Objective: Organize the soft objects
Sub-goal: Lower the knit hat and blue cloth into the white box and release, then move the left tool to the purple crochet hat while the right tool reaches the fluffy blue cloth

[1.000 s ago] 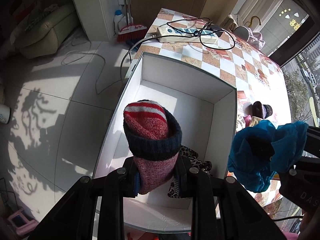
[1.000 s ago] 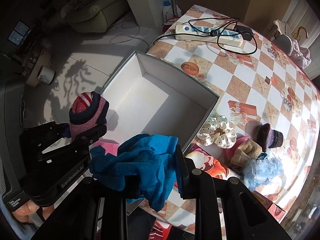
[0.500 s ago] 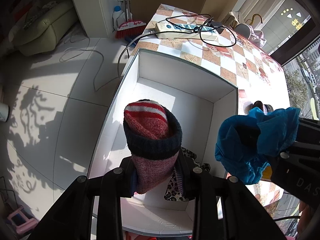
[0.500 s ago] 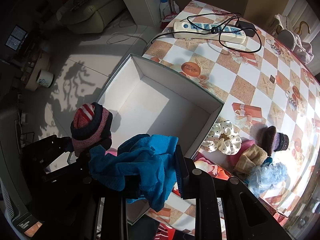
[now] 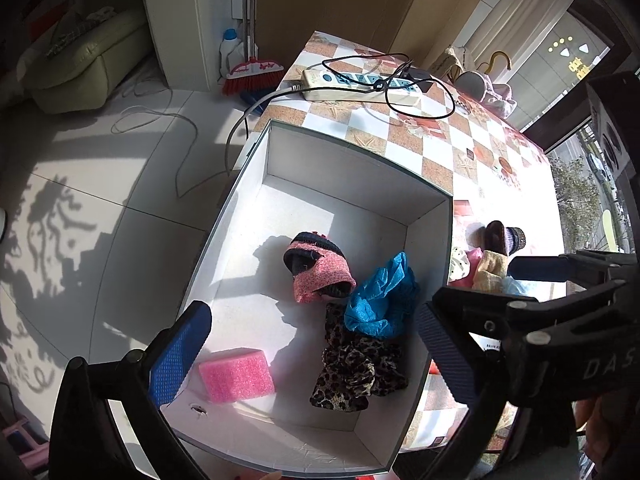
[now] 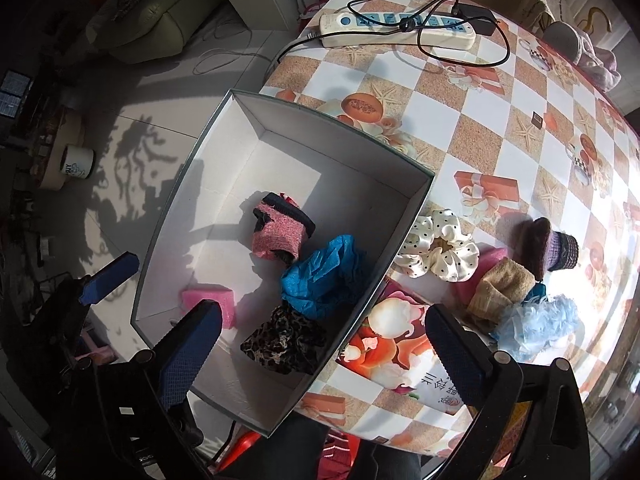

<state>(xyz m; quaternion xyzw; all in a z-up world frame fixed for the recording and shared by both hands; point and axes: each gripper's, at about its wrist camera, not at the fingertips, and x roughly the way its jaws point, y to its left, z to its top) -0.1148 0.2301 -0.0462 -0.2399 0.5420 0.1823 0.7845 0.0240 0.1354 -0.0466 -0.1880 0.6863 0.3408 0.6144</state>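
Knit hat [image 5: 318,266] and blue cloth [image 5: 380,302] dropped from the grippers since a second ago, both now lying in white box [image 5: 352,160] beside leopard scrunchie [image 5: 356,368] and pink sponge [image 5: 236,374], left gripper [image 5: 308,354] jaws opening wide with nothing between them, right gripper [image 6: 320,346] likewise opening, empty, over the box edge

The right gripper [image 5: 472,308] body bears the white letters "DAS", cut off at the frame edge. Other print is too small to read.
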